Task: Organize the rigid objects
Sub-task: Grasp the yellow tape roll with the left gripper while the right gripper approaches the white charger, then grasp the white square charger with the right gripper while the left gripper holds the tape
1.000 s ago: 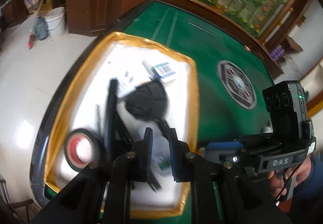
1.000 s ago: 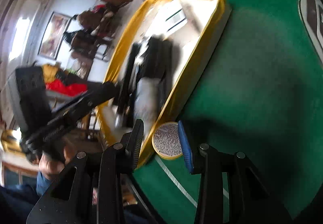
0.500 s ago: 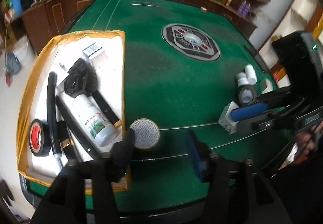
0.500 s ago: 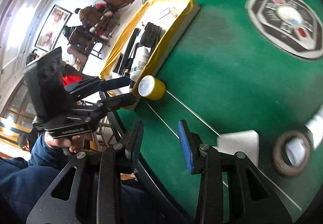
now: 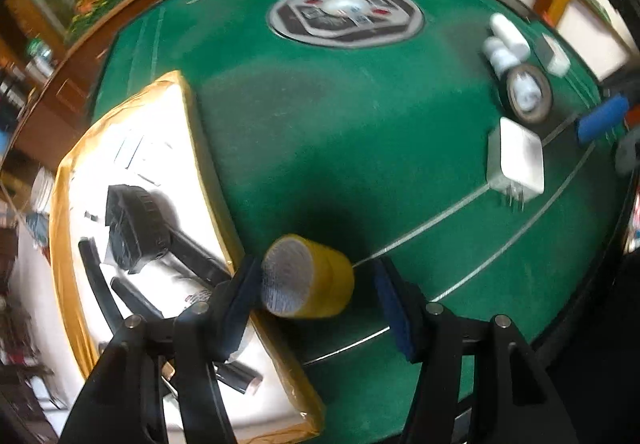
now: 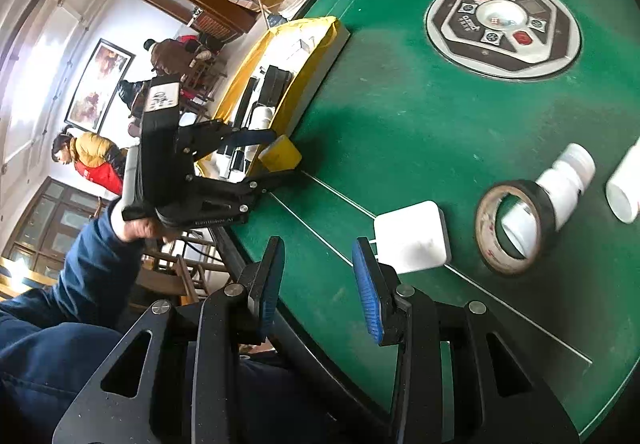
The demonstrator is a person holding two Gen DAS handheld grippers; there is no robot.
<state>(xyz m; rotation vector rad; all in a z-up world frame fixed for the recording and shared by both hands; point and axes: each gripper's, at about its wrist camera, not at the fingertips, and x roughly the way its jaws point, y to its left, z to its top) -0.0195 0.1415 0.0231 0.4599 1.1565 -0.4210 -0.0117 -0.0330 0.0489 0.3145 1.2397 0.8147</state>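
Left wrist view: the left gripper point(image 5: 316, 294) stands wide around the yellow tin point(image 5: 306, 282), seemingly ungripped, beside the gold-edged tray point(image 5: 70, 244) already holding several items.

Right wrist view: the right gripper point(image 6: 318, 284), narrow and empty, nears the white adapter point(image 6: 412, 240); tape roll point(image 6: 514, 226) and bottles point(image 6: 564, 178) remain.

Beside the gold-rimmed white tray point(image 5: 188, 116) on the green felt table point(image 5: 340, 132), the jar point(image 5: 320, 280) is yellow with a speckled grey lid. Far from the tray lie a white adapter point(image 6: 412, 240), black tape roll point(image 6: 516, 228) and white bottles point(image 6: 568, 172).
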